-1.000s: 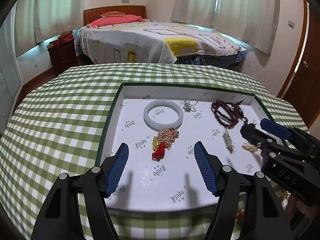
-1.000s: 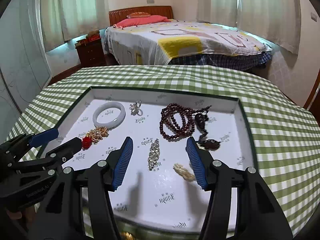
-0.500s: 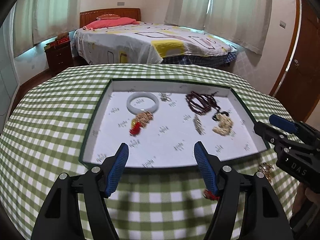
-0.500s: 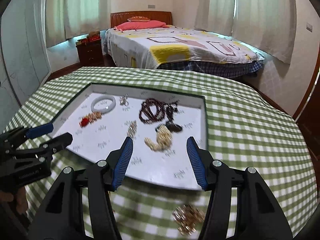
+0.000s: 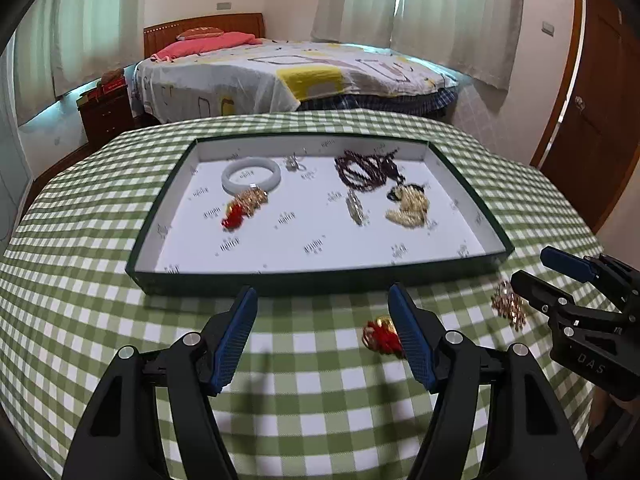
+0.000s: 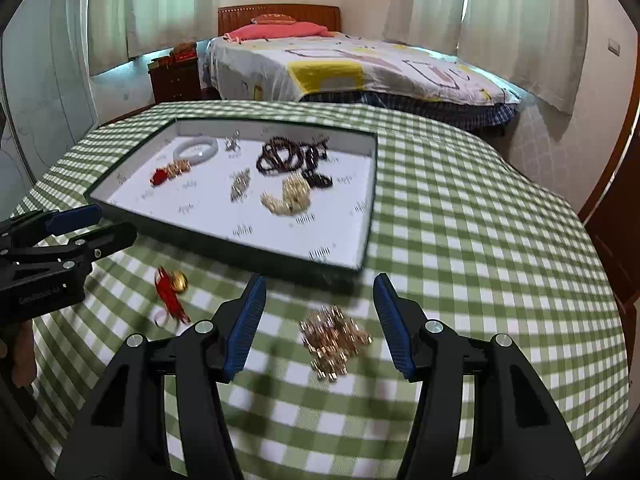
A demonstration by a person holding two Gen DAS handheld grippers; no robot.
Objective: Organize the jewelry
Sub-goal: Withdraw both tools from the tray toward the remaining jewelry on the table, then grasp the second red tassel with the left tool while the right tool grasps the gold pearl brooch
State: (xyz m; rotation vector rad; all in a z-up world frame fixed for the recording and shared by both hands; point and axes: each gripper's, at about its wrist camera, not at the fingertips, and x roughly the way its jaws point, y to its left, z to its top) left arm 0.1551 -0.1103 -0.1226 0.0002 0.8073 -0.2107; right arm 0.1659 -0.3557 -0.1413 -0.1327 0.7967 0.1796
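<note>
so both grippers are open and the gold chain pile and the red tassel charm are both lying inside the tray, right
Not quite. Both the left gripper and the right gripper are open, but the gold chain pile and the red tassel charm lie on the checked tablecloth in front of the tray, not inside it. The right wrist view shows this.

blurred: gold chain pile [image 6: 334,336] | part-hidden by left gripper [image 5: 322,334]: red tassel charm [image 5: 380,334]
</note>
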